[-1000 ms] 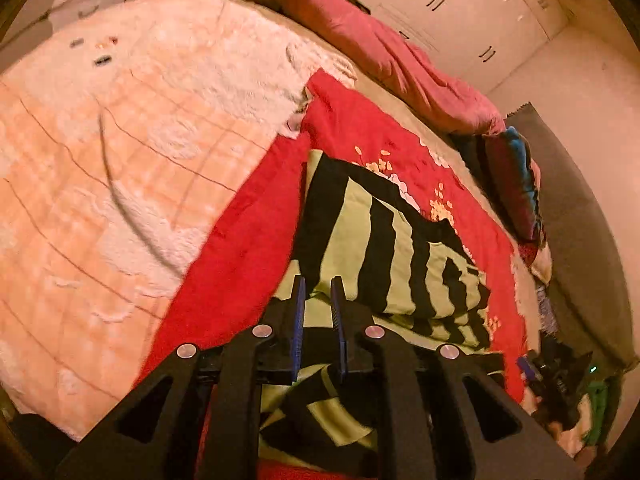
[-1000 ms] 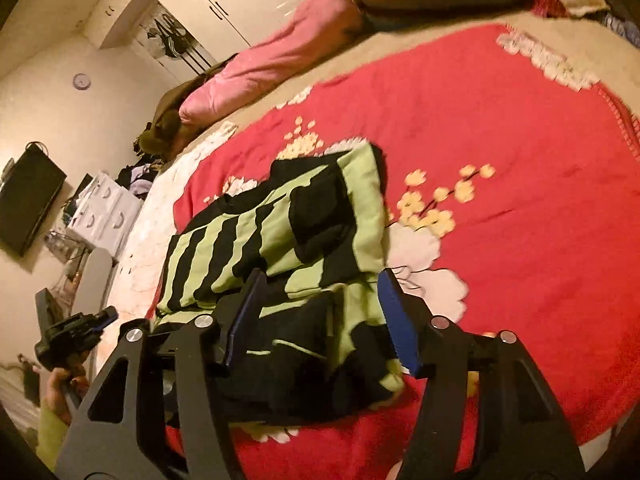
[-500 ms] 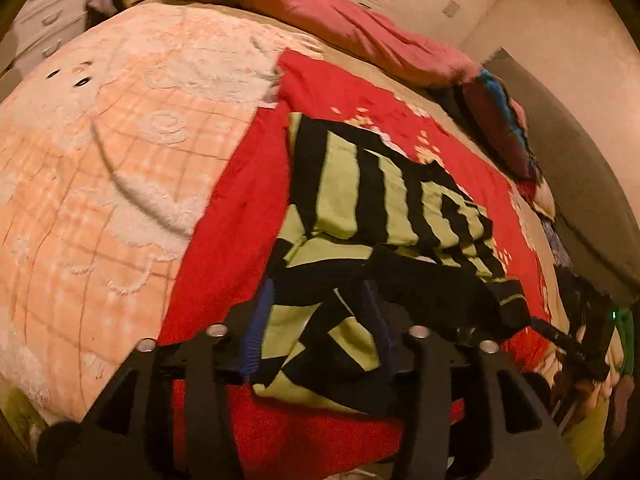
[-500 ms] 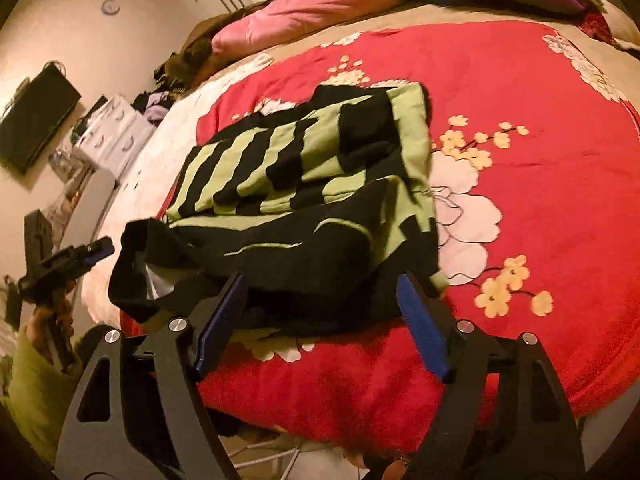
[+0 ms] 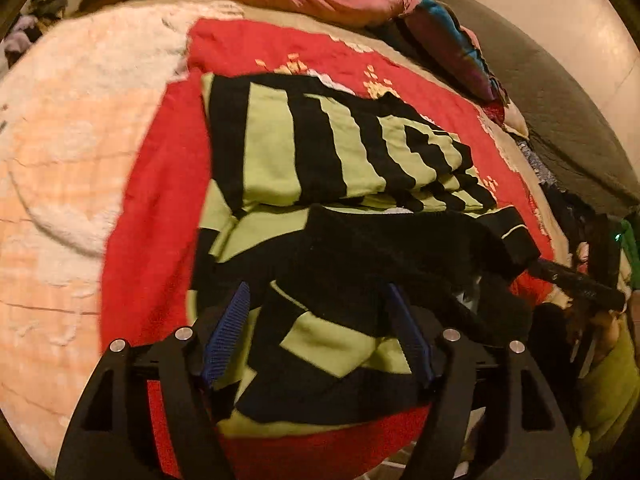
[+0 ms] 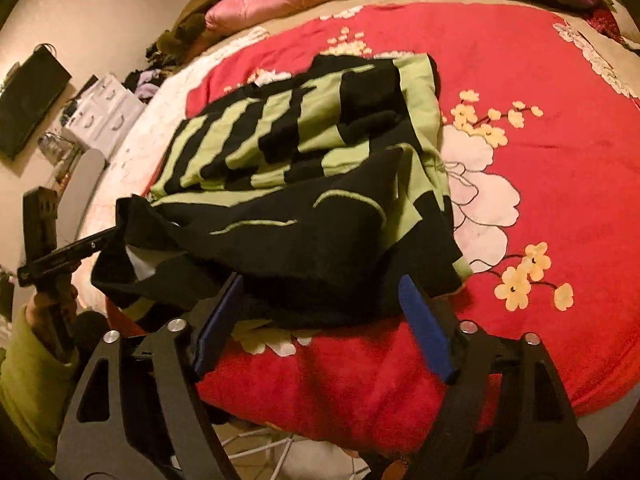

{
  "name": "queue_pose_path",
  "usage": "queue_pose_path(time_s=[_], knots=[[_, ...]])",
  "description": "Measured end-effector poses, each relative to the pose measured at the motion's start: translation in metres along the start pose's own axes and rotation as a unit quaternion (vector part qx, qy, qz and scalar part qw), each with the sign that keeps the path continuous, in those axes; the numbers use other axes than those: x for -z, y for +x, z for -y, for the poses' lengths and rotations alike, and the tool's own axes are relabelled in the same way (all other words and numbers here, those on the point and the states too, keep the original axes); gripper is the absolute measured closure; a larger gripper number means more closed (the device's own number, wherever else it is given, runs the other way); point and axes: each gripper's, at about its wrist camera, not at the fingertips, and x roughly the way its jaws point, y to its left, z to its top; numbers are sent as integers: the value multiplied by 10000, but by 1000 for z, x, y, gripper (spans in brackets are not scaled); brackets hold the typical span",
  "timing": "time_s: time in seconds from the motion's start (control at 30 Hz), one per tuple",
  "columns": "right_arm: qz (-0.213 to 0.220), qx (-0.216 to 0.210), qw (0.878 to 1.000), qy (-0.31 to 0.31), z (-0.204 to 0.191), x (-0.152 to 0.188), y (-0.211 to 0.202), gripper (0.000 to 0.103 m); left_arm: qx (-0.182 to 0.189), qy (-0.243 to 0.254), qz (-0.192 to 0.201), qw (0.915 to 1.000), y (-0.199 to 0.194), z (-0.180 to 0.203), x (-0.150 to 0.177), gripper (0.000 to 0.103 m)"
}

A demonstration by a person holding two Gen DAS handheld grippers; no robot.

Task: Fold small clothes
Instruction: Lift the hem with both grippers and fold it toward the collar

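A black-and-green striped garment lies partly folded on the red floral blanket near the bed's edge. The left tongs are opening over its near fold; the right tongs, closing, straddle its hem without pressing.

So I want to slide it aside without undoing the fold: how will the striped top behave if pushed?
The striped top looks soft and floppy: its black sleeve droops over the bed edge. Pushed, it would likely bunch rather than slide, since the red blanket looks fuzzy. It probably weighs little.
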Motion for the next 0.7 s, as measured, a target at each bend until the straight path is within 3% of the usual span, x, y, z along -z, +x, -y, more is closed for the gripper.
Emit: queue_pose_path(time_s=[0.07, 0.1, 0.13, 0.17, 0.23, 0.47, 0.7], knots=[[-75, -65, 9999, 41, 2, -1, 4, 63, 211, -123, -82, 9997, 10, -1, -2, 37], [-87, -140, 9998, 88, 3, -1, 4, 83, 239, -145, -99, 9996, 14, -1, -3, 45], [-55, -256, 9995, 174, 5, -1, 2, 96, 270, -174, -119, 9994, 17, 0, -3, 60], [-9, -355, 9991, 250, 7, -2, -1, 97, 262, -194, -115, 9994, 19, 1, -3, 67], [177, -672, 9964, 481, 11, -5, -11, 101, 285, -248, -68, 9993, 18, 3, -2, 91], [808, -1516, 9758, 1353, 28, -53, -31, 103, 358, -593, 536, 9962, -16, -3, -10, 94], [1071, -1312, 9649, 2009, 52, -112, -2, 102, 314, -994, 969, 9898, -25, -14, -45, 94]])
